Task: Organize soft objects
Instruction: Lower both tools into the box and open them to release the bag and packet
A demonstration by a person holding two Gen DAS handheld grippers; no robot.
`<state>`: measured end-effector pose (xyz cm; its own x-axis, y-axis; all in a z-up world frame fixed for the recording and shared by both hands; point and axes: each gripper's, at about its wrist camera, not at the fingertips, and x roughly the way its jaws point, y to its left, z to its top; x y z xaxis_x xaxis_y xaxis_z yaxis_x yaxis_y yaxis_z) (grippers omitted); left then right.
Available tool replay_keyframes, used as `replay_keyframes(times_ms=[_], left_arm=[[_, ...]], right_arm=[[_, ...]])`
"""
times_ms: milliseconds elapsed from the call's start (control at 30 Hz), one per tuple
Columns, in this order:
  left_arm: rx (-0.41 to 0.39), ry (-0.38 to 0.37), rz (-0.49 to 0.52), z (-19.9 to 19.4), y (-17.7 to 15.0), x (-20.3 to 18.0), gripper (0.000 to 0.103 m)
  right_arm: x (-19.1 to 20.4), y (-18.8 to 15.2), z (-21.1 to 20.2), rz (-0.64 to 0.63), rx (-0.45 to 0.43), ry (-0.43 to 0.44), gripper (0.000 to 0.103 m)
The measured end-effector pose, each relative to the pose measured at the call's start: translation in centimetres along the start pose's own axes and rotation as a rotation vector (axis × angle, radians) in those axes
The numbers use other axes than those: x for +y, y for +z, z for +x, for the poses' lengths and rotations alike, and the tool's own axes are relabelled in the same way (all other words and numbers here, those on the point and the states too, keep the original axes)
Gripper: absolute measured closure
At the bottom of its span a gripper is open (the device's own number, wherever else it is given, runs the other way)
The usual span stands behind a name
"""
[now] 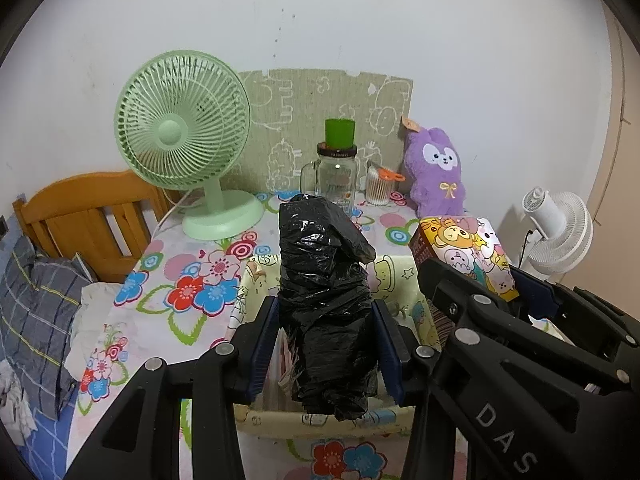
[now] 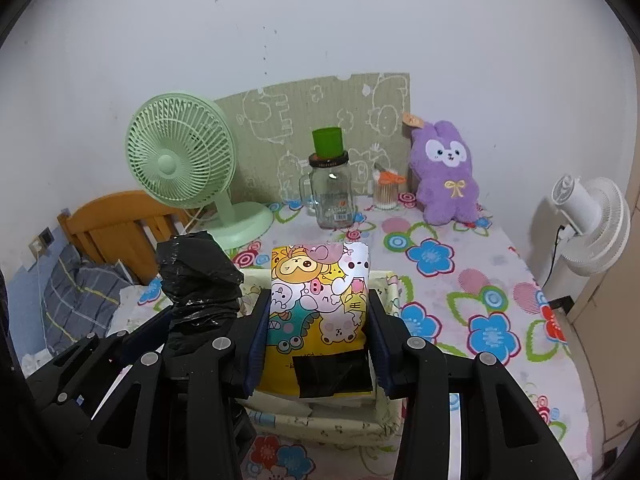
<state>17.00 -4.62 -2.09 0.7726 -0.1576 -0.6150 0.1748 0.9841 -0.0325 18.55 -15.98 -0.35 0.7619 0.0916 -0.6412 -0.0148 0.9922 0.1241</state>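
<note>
1. The left tongs pinch a crinkly black plastic bundle and hold it upright over the cloth basket.
2. The right tongs pinch a cartoon tissue pack above the same basket on the flowery table.
3. A purple plush bunny sits at the back, by the wall.

Count: two fans, green and white, beyond the jaws; one glass jar; one purple plush; one black bag bundle and one cartoon-print pack between jaws; one fabric bin below.
</note>
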Motion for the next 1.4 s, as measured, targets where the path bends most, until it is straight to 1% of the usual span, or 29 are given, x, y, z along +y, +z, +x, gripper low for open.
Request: replay_keyframes(times_ms=[300, 333, 467, 567, 667, 933, 1167, 1267, 1333, 1400], left_arm=[[0.046, -0.017, 0.005, 2.7, -0.3, 0.1, 0.055], [0.053, -0.014, 0.006, 3.0, -0.4, 0.1, 0.053], [0.071, -0.001, 0.009, 3.7, -0.5, 0.4, 0.035], [0.083, 0.001, 0.01, 4.0, -0.7, 0.6, 0.028], [0.095, 0.006, 0.009, 4.4, -0.9, 0.8, 0.026], [0.123, 0.015, 0.001, 5.2, -0.9, 1.6, 0.025], [0.129, 0.011, 0.005, 5.3, -1.1, 2.0, 0.025], [0.131, 0.007, 0.008, 5.4, -1.1, 1.9, 0.023], [0.13, 0.006, 0.012, 5.3, -1.2, 1.8, 0.022], [0.129, 0.005, 0.016, 5.2, -1.2, 1.7, 0.02]], right_arm=[[-0.4, -0.3, 2.6, 0.01, 0.047, 0.004, 0.056], [-0.4, -0.3, 2.9, 0.011, 0.053, 0.005, 0.056], [-0.4, -0.7, 3.9, 0.014, 0.076, 0.011, 0.056], [-0.3, -0.8, 4.5, 0.015, 0.085, 0.017, 0.056], [-0.1, -0.9, 5.0, 0.014, 0.093, 0.018, 0.056], [0.4, -0.9, 6.2, 0.013, 0.101, 0.022, 0.056], [0.9, -1.0, 7.0, 0.019, 0.078, 0.031, 0.053], [0.9, -1.0, 7.3, 0.021, 0.084, 0.018, 0.05], [0.8, -1.1, 7.5, 0.029, 0.095, 0.022, 0.046], [0.7, -1.2, 7.5, 0.037, 0.104, 0.03, 0.04]])
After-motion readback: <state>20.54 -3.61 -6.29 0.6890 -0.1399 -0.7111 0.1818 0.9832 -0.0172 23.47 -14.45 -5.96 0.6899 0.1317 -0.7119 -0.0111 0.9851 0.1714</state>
